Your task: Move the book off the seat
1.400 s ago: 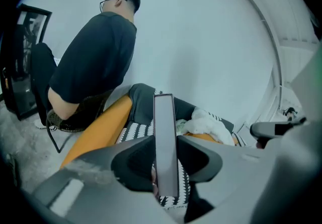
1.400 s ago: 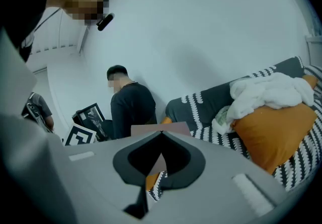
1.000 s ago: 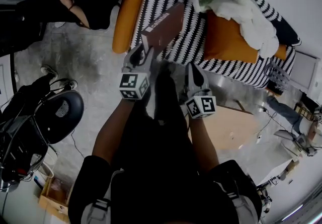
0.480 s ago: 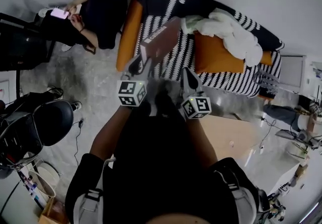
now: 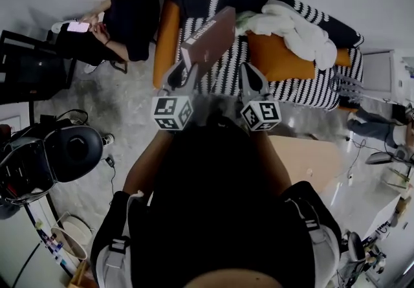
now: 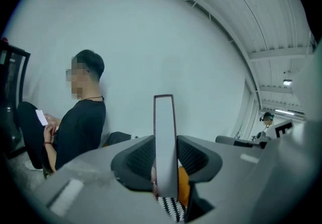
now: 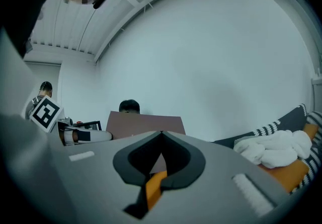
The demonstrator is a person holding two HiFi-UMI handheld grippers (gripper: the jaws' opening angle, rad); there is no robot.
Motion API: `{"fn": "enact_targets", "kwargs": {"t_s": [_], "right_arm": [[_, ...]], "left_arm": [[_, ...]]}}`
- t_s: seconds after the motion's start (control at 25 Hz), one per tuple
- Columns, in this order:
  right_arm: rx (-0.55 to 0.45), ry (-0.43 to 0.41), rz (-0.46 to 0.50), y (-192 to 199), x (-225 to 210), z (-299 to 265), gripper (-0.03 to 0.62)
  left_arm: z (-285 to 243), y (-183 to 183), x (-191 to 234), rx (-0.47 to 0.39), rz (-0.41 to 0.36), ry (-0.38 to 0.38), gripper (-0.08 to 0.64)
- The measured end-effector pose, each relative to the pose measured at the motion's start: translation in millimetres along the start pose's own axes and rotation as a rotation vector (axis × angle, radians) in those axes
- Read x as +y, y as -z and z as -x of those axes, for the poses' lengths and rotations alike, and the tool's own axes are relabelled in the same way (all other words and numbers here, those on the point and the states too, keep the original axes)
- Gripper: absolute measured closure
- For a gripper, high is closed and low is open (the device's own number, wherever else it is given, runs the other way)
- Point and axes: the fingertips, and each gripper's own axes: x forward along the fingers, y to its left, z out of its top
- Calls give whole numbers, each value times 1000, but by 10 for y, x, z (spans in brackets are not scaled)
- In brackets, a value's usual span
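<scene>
A brown hardcover book (image 5: pixel 210 37) hangs tilted in the air over the striped seat of the sofa (image 5: pixel 228 76). My left gripper (image 5: pixel 183 74) is shut on its lower edge. In the left gripper view the book (image 6: pixel 165 132) stands on edge between the dark pads (image 6: pixel 138 157), which press on both faces. My right gripper (image 5: pixel 250 76) is beside it to the right, shut with nothing in it. The right gripper view shows its tips (image 7: pixel 161 133) meeting, with the book's cover (image 7: pixel 146 121) beyond them.
White cloth (image 5: pixel 294 26) is heaped on the orange cushion (image 5: pixel 278 60) at the sofa's right end. A person (image 5: pixel 123 15) sits left of the sofa with a phone. A black office chair (image 5: pixel 71 151) stands at lower left, a wooden tabletop (image 5: pixel 307 162) at right.
The book stays in my left gripper, lifted off the seat. My right gripper has risen level with the left one. The head view has shifted slightly.
</scene>
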Motion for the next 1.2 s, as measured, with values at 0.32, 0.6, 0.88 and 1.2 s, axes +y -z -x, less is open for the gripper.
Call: {"fn": "enact_targets", "kwargs": {"t_s": [0.32, 0.6, 0.88, 1.2], "right_arm": [[-3, 1, 8, -14, -42, 66, 584], [-9, 3, 10, -39, -10, 44, 584], [-9, 14, 16, -30, 38, 44, 584], [-5, 52, 19, 9, 58, 107, 584]], "left_arm": [[32, 21, -61, 3, -16, -6, 414], [66, -42, -97, -13, -27, 21, 416], [90, -38, -54, -10, -20, 29, 416], [131, 31, -78, 7, -21, 67, 416]]}}
